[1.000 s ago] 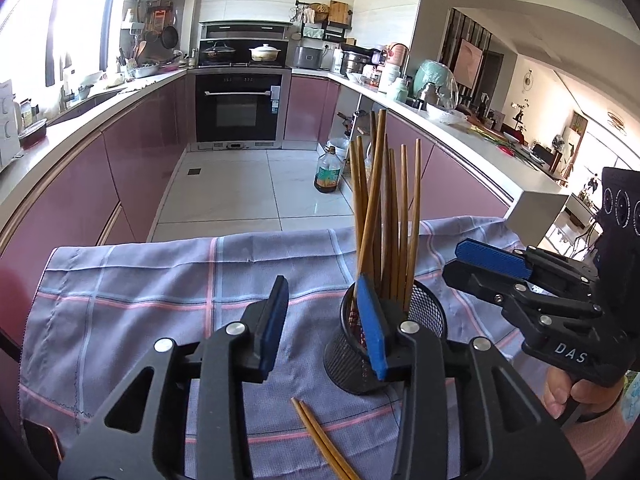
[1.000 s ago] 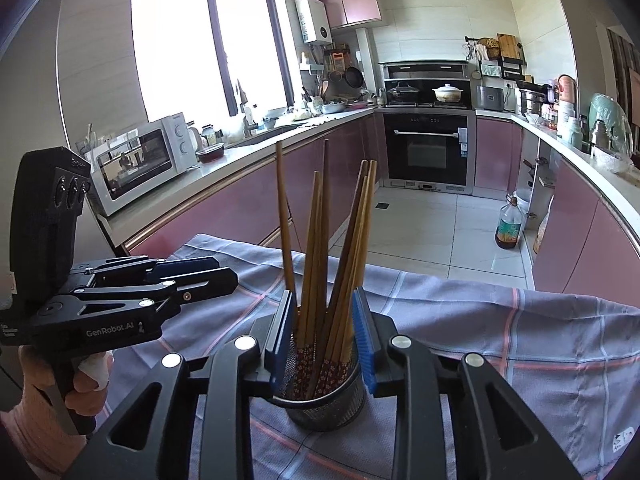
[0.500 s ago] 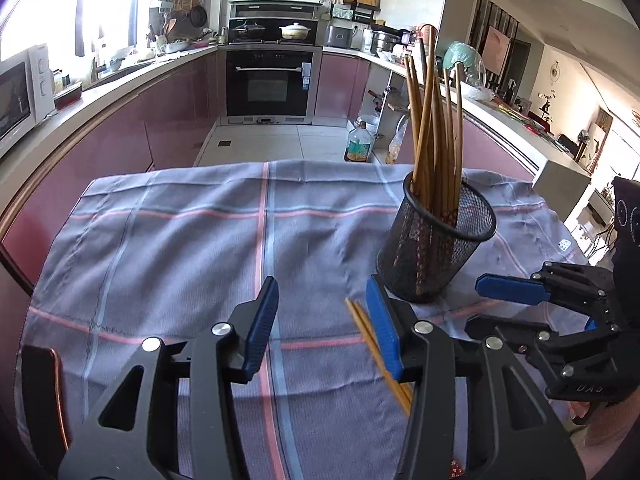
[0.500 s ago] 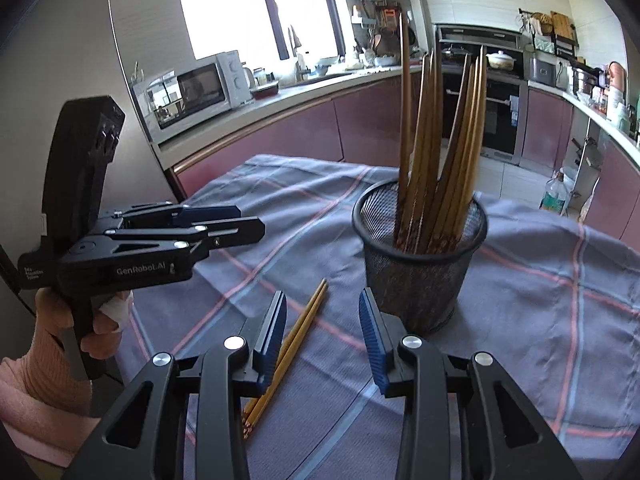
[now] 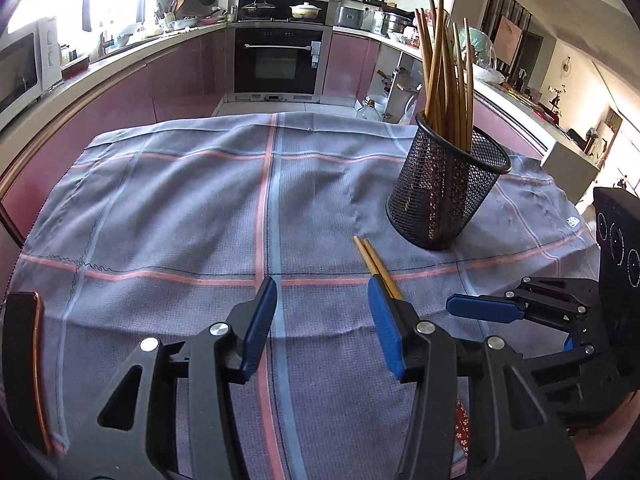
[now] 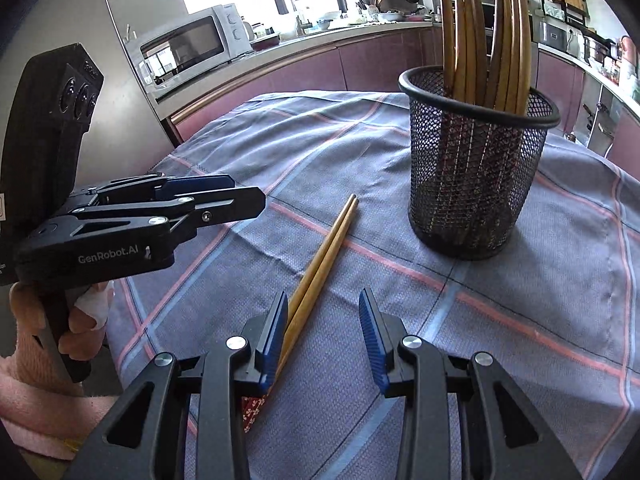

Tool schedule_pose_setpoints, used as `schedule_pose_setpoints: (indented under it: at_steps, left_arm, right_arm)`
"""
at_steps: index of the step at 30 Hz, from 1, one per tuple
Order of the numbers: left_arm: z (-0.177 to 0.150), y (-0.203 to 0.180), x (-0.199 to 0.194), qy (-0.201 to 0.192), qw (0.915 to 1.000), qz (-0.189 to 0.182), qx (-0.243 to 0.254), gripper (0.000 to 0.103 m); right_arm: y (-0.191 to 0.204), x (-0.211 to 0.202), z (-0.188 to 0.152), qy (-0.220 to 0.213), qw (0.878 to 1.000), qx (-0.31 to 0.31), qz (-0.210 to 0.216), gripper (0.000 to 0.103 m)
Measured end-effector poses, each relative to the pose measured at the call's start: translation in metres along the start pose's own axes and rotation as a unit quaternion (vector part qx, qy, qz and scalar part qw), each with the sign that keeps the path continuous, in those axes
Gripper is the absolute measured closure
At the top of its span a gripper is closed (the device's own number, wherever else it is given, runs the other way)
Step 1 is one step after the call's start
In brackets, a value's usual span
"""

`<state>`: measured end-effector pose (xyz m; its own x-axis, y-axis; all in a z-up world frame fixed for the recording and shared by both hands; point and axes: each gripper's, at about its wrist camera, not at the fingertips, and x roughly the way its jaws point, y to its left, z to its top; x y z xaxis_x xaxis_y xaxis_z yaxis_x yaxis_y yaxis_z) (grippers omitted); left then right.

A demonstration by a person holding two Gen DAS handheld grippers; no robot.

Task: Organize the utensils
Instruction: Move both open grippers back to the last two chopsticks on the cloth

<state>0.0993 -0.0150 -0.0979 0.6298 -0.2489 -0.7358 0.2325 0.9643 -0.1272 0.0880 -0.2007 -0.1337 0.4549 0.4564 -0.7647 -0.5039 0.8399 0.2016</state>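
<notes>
A black mesh holder (image 5: 444,196) (image 6: 476,176) stands upright on the checked cloth, with several wooden chopsticks (image 5: 440,68) (image 6: 468,40) in it. A loose pair of chopsticks (image 5: 374,260) (image 6: 324,256) lies flat on the cloth in front of the holder. My left gripper (image 5: 322,292) (image 6: 240,196) is open and holds nothing; the loose pair runs behind its right finger. My right gripper (image 6: 323,300) (image 5: 472,312) is open too, low over the cloth, and the pair passes under its left finger.
The blue-grey cloth (image 5: 180,208) with pink stripes covers the whole table. A dark copper-edged object (image 5: 20,360) sits at its near left corner. Behind are purple kitchen counters, a microwave (image 6: 192,48) and an oven (image 5: 280,60).
Both grippers have sunk toward the cloth and drawn back from the holder, their jaws wider. A second ago the right jaws flanked the holder; now it stands free, farther away.
</notes>
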Motion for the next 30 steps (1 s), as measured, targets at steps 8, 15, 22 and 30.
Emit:
schedule_pose_setpoints:
  at_steps: [8,15,22,30]
  left_arm:
    - [-0.007,-0.005,0.004,0.012,0.9999,-0.002,0.003,0.055]
    - [-0.009,-0.005,0.007,0.017,0.9998,-0.006,0.002,0.054]
    - [-0.011,-0.01,0.009,0.023,0.9996,-0.011,0.009,0.054]
    - [-0.014,-0.017,0.013,0.029,0.9992,-0.018,0.022,0.054]
  right_arm:
    - [0.002,0.004,-0.003,0.007,1.0,-0.006,-0.005,0.068]
    - [0.006,0.006,-0.003,0.007,1.0,-0.018,-0.018,0.068]
    - [0.002,0.004,-0.004,0.008,1.0,-0.014,-0.021,0.068]
    - [-0.005,0.0,-0.007,0.007,1.0,-0.002,-0.021,0.069]
